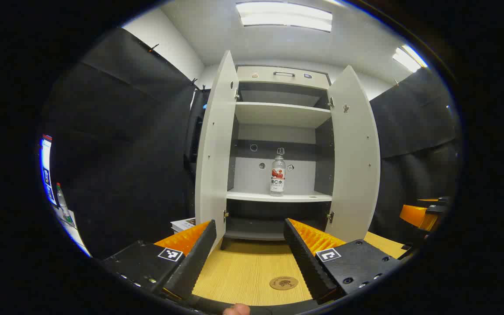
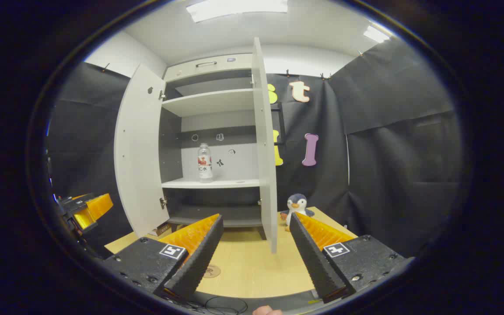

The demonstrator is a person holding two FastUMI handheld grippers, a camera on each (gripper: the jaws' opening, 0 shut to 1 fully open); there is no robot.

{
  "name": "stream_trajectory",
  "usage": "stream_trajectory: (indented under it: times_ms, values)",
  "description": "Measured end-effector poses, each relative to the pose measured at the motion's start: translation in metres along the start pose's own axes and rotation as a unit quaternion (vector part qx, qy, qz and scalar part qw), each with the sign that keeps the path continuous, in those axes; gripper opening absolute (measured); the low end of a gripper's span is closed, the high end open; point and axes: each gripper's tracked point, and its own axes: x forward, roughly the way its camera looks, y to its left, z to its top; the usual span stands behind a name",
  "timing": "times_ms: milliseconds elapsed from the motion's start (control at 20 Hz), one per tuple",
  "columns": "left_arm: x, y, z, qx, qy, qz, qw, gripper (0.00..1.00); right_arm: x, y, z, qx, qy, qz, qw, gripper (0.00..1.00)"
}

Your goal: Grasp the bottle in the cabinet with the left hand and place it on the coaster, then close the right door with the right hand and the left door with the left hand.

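— Black cloth walls close the booth, and a wooden table runs along the bottom of both views. Why are the fingers set like that?

— Left gripper has its fingers spread wide with nothing between them, at bottom centre of the left gripper view; I judge that gap is kept ready for the bottle, which stands upright on the middle shelf, just right of centre.

— And the coaster?

— Lies flat on the table between those fingers, near the bottom edge, well apart from the bottle.

— The other hand?

— Right gripper is also spread and empty, low in the right gripper view, with the right door edge-on between its fingers. The left door stands open too, so the cabinet gives free reach.
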Motion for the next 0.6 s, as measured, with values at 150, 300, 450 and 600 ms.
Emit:
stream_trajectory:
  times_ms: [150, 300, 450, 600]
  values:
    - [0.0017, -0.0033, 0.0009, -0.002, -0.002, -0.005, 1.000, 0.99, 0.0005, -0.0013, 0.0033, -0.010, -0.002, -0.004, 1.000, 0.96]
    - [0.0045, -0.0063, 0.0019, 0.003, -0.003, -0.008, 1.000, 0.95, 0.0025, -0.0005, 0.0037, -0.010, -0.003, -0.003, 1.000, 0.96]
    - [0.0048, -0.0088, 0.0029, 0.005, -0.005, -0.012, 1.000, 0.95, 0.0020, -0.0010, 0.0063, -0.010, -0.009, -0.004, 1.000, 1.00]
    - [0.0054, -0.0080, 0.0031, 0.007, -0.007, -0.013, 1.000, 0.95, 0.0019, -0.0007, 0.0075, -0.010, -0.011, -0.003, 1.000, 0.96]
